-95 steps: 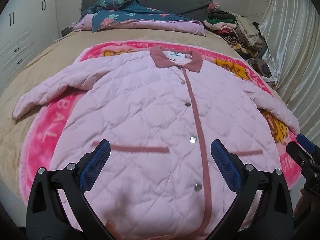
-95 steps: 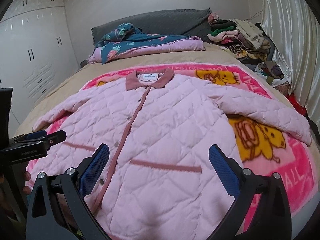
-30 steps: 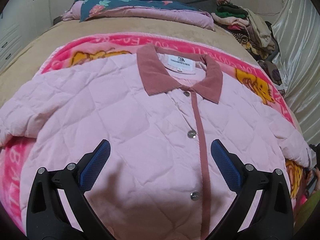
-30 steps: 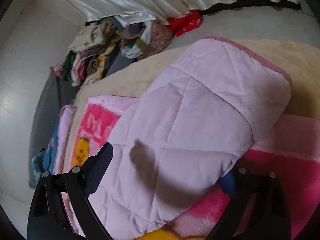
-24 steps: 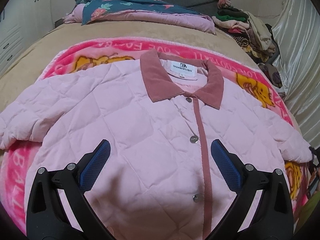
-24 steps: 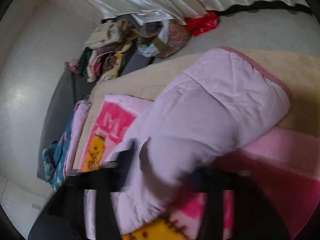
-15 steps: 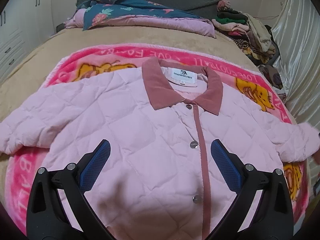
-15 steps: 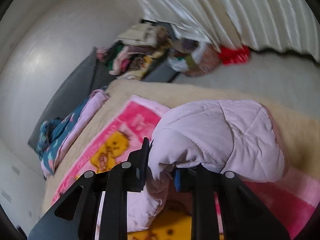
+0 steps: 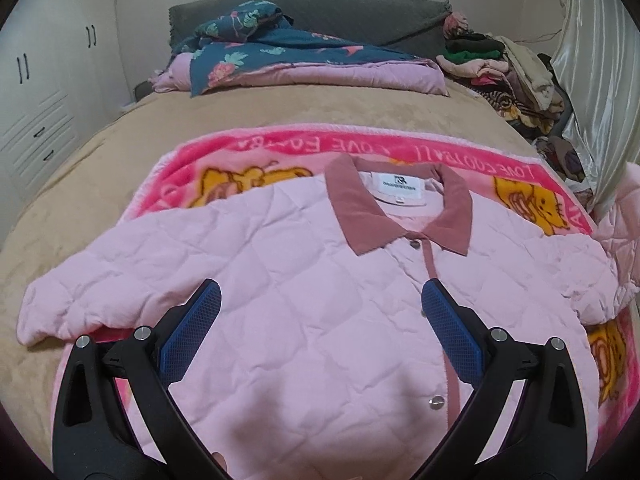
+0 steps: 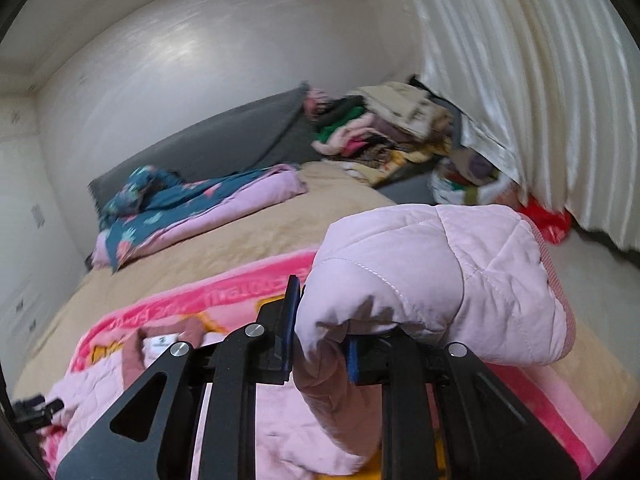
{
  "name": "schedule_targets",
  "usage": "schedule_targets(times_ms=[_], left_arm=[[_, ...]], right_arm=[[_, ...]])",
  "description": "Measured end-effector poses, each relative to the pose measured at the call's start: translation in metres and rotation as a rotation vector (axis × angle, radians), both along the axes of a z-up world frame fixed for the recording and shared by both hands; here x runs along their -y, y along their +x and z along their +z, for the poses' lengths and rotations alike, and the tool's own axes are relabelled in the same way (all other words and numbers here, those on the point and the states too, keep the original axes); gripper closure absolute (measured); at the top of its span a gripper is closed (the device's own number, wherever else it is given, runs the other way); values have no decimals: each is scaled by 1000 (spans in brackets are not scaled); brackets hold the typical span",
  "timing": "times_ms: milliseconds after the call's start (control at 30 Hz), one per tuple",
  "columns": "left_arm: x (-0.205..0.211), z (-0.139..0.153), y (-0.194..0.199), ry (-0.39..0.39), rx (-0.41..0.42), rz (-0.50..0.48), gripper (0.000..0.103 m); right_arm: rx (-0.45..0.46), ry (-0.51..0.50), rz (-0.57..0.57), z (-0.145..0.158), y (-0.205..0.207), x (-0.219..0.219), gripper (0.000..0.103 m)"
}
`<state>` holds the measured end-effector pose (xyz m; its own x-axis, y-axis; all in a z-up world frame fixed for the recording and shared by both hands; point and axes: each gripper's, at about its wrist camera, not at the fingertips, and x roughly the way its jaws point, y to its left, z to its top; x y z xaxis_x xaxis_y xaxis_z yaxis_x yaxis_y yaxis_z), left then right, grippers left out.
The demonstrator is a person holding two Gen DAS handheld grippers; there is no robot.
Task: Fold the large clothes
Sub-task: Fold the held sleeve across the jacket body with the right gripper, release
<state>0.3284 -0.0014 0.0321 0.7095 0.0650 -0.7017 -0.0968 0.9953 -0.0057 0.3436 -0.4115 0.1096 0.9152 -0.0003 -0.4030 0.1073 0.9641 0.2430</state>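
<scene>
Pink quilted jacket lies flat on a pink blanket on the tan bed, with bare bed past its collar. Left tongs hang spread wide above its chest, pointing down. Right tongs pinch the lifted sleeve, tipped slightly down.
</scene>
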Motion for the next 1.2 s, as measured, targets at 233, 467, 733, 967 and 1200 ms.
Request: schedule_targets(times_ms=[233, 467, 733, 967, 1200], left_arm=[[-29, 1, -1, -23, 9, 45, 9], [-81, -1, 1, -267, -8, 132, 9], [-103, -16, 4, -449, -10, 165, 9], [-101, -26, 7, -526, 3, 108, 9], [-112, -41, 12, -632, -3, 77, 9]], right_arm=[[4, -37, 112, 11, 19, -68, 85], [-5, -68, 214, 7, 35, -132, 85], [-45, -155, 319, -17, 48, -211, 85], [-163, -302, 508, -80, 57, -305, 85], [-254, -492, 628, -144, 44, -373, 79]])
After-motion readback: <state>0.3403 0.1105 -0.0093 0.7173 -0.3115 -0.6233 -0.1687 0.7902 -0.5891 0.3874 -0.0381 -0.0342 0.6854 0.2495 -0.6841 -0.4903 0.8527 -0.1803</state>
